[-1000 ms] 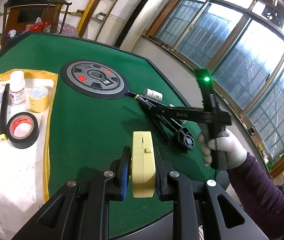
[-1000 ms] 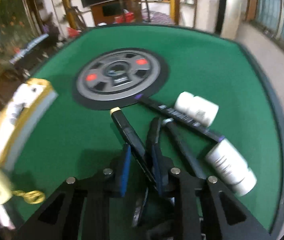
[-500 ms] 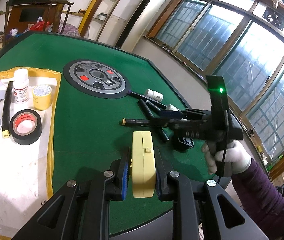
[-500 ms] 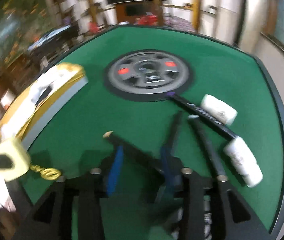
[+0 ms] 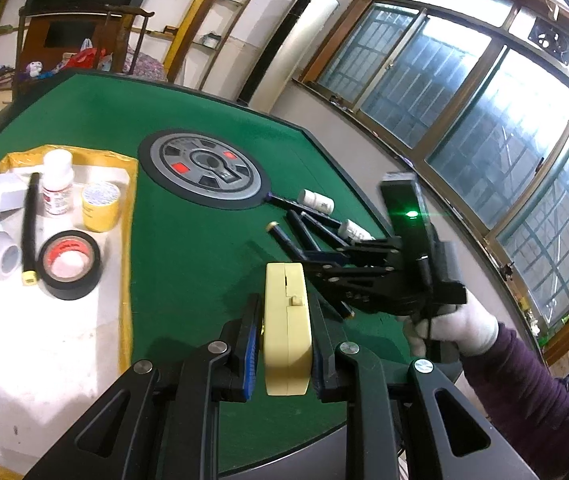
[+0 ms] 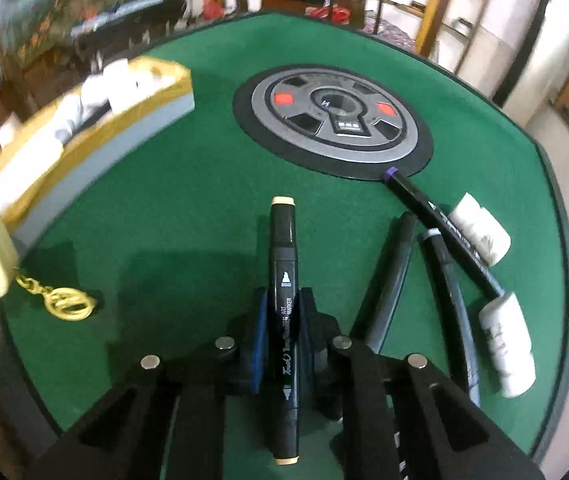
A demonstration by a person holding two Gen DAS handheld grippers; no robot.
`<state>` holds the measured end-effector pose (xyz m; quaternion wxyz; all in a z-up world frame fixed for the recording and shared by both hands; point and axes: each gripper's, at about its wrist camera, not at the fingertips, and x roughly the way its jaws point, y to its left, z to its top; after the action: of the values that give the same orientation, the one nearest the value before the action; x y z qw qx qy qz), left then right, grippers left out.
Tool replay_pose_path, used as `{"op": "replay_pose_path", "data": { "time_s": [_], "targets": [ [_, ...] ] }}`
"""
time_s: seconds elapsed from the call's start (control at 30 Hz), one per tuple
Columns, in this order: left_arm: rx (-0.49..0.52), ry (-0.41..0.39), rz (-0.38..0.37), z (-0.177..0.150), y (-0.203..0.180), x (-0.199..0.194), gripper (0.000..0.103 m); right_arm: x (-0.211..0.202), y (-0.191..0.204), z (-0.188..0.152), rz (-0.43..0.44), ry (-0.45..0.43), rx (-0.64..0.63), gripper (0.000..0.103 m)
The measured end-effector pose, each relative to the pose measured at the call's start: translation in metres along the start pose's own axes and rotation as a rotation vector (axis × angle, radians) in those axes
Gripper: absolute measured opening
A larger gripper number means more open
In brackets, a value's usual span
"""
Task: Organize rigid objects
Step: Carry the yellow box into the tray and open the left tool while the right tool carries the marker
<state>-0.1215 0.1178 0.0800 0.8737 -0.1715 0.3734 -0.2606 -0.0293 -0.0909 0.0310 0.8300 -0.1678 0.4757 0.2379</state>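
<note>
Right tool (image 6: 282, 320) clenched on black marker (image 6: 283, 280); the marker lies lengthwise between the pads, tan-capped end projecting forward over the green surface (image 6: 188, 208). Left tool (image 5: 284, 334) clenched on cream box (image 5: 286, 320), held on edge between its pads, above the surface near the tray (image 5: 128, 216).
</note>
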Motion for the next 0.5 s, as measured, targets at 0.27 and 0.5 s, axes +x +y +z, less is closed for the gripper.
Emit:
{"op": "replay_pose_path", "data": {
  "time_s": [0.27,0.5],
  "targets": [
    [-0.055,-0.134,0.032,0.014,0.031,-0.074,0.021,-0.044,-0.016,-0.004,0.244,-0.175,0.29,0.015],
    [-0.073,-0.185,0.283,0.02,0.069,-0.132,0.021,-0.06,0.02,0.021,0.44,-0.249,0.334,0.015]
  ]
}}
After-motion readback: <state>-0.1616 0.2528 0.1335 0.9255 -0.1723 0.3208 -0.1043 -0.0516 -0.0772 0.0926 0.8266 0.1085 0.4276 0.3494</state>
